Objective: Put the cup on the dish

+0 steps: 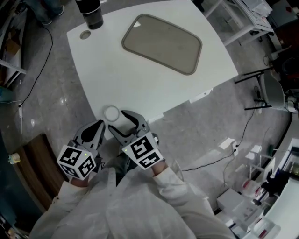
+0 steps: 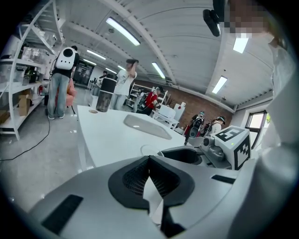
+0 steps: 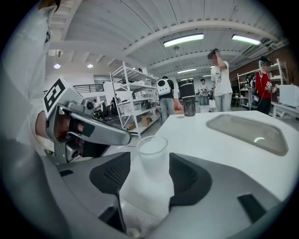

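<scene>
Cup: translucent, upright, on the near corner of the white surface. It stands between the jaws of the right hand-held gripper, which are wide apart with a gap either side, pads not pressing.
Left hand-held gripper: just beside, jaws closed together, holding nothing.
Dish: grey, rectangular, well apart from cup.

A white desk is seen from above. A shallow, rounded-rectangular grey-brown dish is laid toward its far side. A dark cylindrical container is stood at the far left corner, with a small round disc just beside it. A translucent cup is stood upright at the near edge.
</scene>
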